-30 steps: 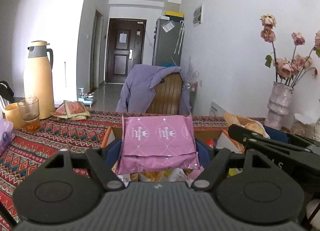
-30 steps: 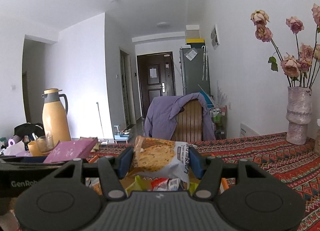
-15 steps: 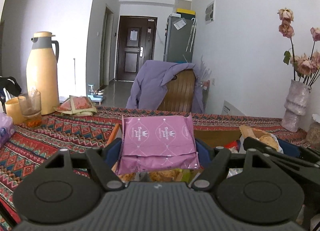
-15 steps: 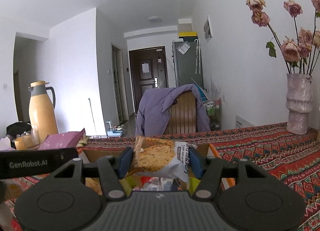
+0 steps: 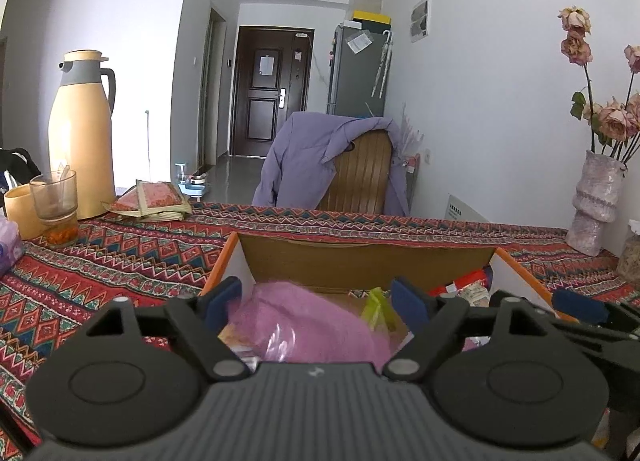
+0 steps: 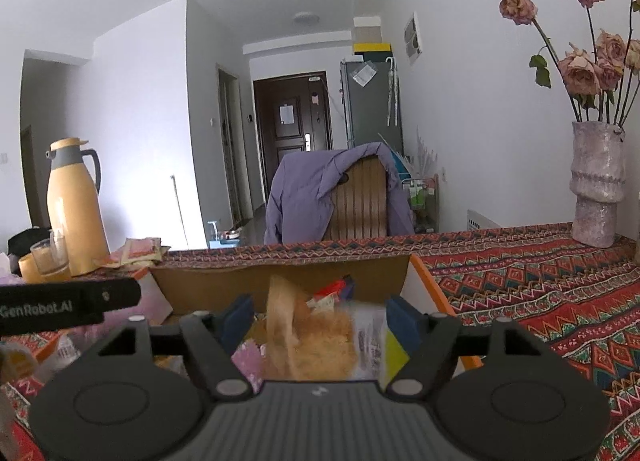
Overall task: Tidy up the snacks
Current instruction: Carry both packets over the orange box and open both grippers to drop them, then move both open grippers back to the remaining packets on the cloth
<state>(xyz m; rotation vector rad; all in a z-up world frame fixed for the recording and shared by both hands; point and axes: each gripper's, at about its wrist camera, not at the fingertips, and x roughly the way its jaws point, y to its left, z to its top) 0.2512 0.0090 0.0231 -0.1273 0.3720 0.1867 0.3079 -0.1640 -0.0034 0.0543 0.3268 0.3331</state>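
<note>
Fingers (image 5: pixel 222 297) of left gripper (image 5: pixel 316 303) spread wide & opening more, not pinching. Pink pack (image 5: pixel 304 325) between them, blurry, looks let go, dropping into cardboard box (image 5: pixel 360 257). Same w/ right gripper (image 6: pixel 320 317): blue pads (image 6: pixel 400 319) apart & opening, bread bag (image 6: pixel 316 337) loose between, blurry too, tipping down into box.

What could go wrong, prob:
- Pink pack might land tilted on other snacks & stick up over the rim. Cause: box already pretty full.
- Bread bag might catch on a pad when pulling back, get dragged out. Cause: pads close beside it, bag soft & crinkly.
- Two grippers might bump. Cause: side by side over one box; left one's arm shows at edge of right view, right one's finger at edge of left view.
- Squashed bread if pushed down.

Edges & room:
- Box walls close on both sides, orange rim just outside each gripper. Far wall just ahead.
- Up & back toward the person: free.
- Tablecloth (image 6: pixel 540 293) to the right bare till vase (image 6: pixel 596 185). Left side busier: thermos (image 5: pixel 82 133), glass (image 5: pixel 54 203), packets, well apart from box.
</note>
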